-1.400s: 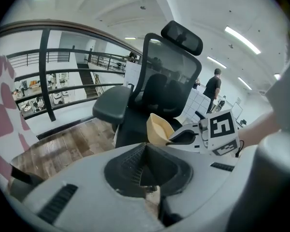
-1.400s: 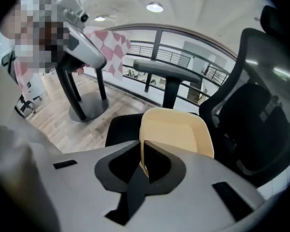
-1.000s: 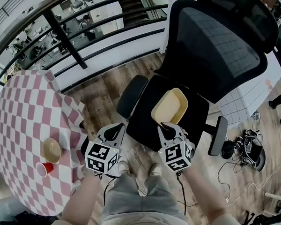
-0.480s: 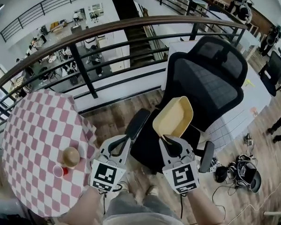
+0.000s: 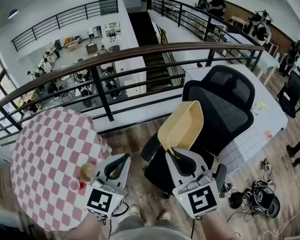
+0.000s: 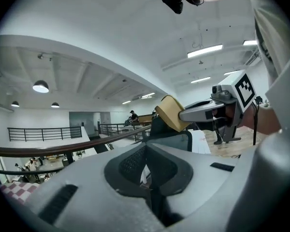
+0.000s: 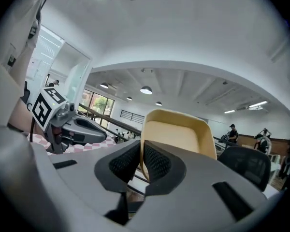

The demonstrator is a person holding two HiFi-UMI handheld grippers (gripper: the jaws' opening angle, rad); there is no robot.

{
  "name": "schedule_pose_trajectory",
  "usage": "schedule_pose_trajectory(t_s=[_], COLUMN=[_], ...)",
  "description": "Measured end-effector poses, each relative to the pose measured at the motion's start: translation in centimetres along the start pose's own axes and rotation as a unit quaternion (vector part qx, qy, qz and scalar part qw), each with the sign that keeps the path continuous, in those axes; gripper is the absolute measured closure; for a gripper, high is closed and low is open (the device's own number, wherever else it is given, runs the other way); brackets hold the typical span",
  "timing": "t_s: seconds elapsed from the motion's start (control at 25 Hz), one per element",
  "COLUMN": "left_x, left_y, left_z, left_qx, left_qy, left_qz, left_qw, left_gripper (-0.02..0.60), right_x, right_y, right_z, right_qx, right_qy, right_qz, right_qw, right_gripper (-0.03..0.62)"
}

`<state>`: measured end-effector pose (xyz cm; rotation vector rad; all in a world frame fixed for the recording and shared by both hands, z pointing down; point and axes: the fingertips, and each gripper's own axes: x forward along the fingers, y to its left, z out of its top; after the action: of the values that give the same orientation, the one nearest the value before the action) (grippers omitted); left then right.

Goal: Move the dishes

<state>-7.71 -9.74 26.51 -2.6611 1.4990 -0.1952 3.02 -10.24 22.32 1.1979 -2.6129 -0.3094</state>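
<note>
On table left: bowl, cup; chair right, dish before it; railing behind.

Open mezzanine spot: dark railing overlooking a lower office level, wood plank floor, black mesh office chair, round bench in red-white checks, white ceiling with round lamps.

The yellow dish hides part of the black chair, and the right gripper hides the dish's near rim. What the bowl and red cup hold is too small to tell.
</note>
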Motion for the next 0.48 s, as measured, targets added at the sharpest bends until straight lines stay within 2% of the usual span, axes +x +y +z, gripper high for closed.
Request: schedule_pose_trajectory(t_s=[0.12,0.24,0.4,0.48], left_x=[-2.4,-4.3,-5.7,-6.2], left_y=[0.7,0.2,-1.6,-2.5], left_z=[3.8,6.7,9.1,9.3], left_qx=[0.016,0.028,0.039,0.031], left_qy=[-0.031,-0.044,-0.067,-0.068], left_qz=[0.016,0.023,0.016,0.010], left_qw=[0.9993,0.9984,0.9969,0.9972], left_gripper=[0.569,0.569,0.568,0.568], right_x=[-1.4,-3.4,-6.4,-7.4], right_y=[0.4,1.0,1.7,2.0], right_z=[3.5,6.3,8.2,8.7], right_qx=[-0.008,-0.034,-0.004,0.012], right_qy=[-0.036,-0.061,-0.088,-0.106], right_qz=[-0.010,-0.021,-0.026,-0.019], right_qw=[0.999,0.997,0.996,0.994], right_gripper=[0.563,0.562,0.562,0.562])
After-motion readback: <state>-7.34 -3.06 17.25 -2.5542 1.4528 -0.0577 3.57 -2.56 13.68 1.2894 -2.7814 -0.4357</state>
